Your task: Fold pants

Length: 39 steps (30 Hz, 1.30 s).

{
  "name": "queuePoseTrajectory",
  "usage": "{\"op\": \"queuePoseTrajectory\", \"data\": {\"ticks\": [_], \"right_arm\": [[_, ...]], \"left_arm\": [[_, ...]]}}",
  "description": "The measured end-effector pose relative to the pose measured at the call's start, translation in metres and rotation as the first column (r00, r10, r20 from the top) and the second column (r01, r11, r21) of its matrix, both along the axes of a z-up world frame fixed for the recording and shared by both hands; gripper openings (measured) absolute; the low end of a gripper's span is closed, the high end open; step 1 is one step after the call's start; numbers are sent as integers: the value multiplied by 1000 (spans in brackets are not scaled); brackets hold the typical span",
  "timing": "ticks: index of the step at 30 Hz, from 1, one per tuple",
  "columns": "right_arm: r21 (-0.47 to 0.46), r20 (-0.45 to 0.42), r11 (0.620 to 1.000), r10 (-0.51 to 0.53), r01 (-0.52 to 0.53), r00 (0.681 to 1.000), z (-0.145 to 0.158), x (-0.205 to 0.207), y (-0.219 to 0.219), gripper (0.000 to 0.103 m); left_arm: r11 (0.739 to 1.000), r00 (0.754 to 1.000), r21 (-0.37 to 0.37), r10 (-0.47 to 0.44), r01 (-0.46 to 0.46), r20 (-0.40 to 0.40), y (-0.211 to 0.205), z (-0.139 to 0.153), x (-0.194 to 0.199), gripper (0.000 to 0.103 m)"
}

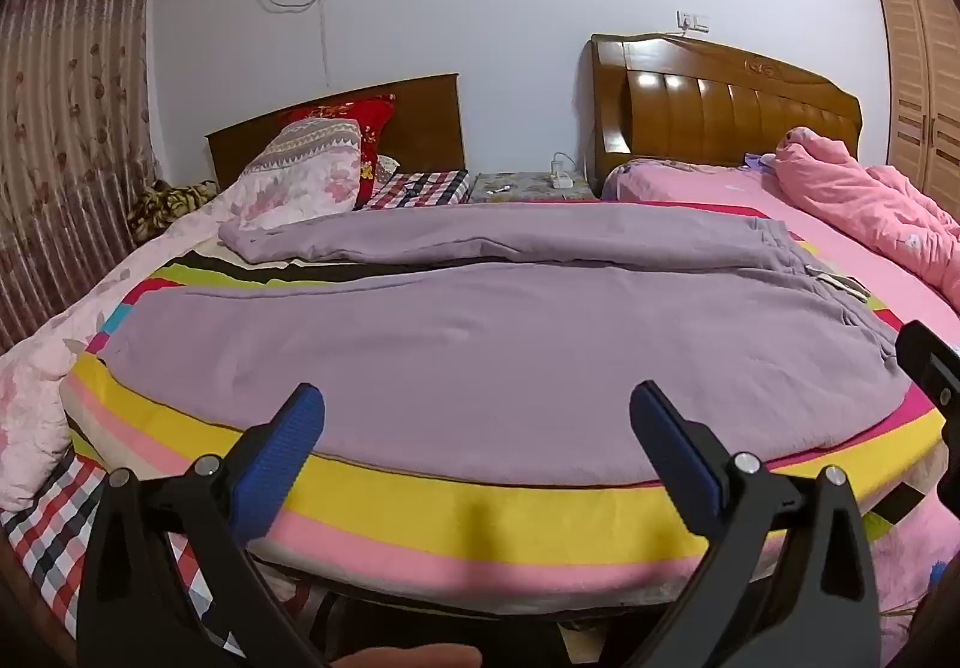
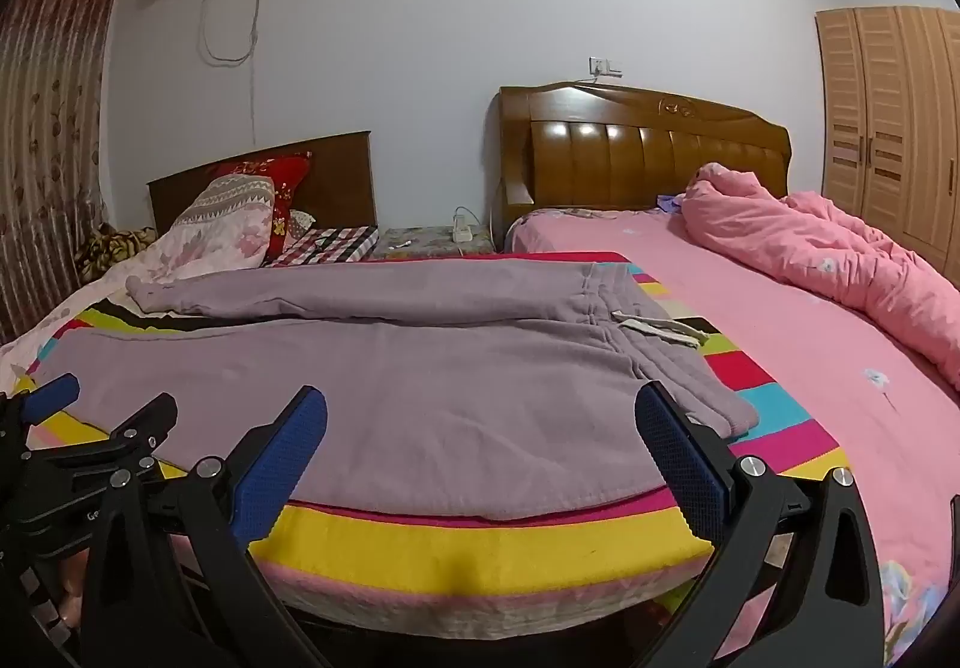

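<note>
Lilac sweatpants [image 1: 480, 332] [image 2: 384, 386] lie flat on a striped blanket [image 1: 480, 500] [image 2: 480, 542] at the bed's near edge, legs running left, waistband with a white drawstring [image 2: 660, 329] at the right. My left gripper [image 1: 477, 416] hovers open over the near hem of the front leg, nothing between its blue pads. My right gripper [image 2: 480, 419] hovers open near the waistband's front corner, also empty. In the right wrist view the left gripper's blue fingertip [image 2: 51, 395] shows at the far left. The right gripper's black edge [image 1: 927, 368] shows at the right of the left wrist view.
A pink bed [image 2: 750, 320] with a rumpled pink quilt [image 2: 840, 260] lies to the right, under a wooden headboard [image 2: 648, 152]. Pillows [image 2: 222, 224] and a floral quilt [image 1: 36, 392] sit at the left. A nightstand [image 2: 432, 242] stands between the beds; a wardrobe [image 2: 888, 128] is far right.
</note>
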State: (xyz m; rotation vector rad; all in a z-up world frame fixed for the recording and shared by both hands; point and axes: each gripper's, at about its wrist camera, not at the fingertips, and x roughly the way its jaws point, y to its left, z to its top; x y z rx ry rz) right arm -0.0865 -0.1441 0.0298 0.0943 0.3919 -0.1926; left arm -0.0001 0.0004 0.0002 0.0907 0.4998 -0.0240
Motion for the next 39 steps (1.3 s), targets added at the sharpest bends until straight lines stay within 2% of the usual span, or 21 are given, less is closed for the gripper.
{"op": "queuePoseTrajectory", "data": {"ticks": [39], "right_arm": [[30, -24, 1000, 2, -1, 1000, -12, 7, 2, 99]], "left_arm": [[1000, 1000, 14, -16, 16, -3, -3, -1, -2, 102]]}}
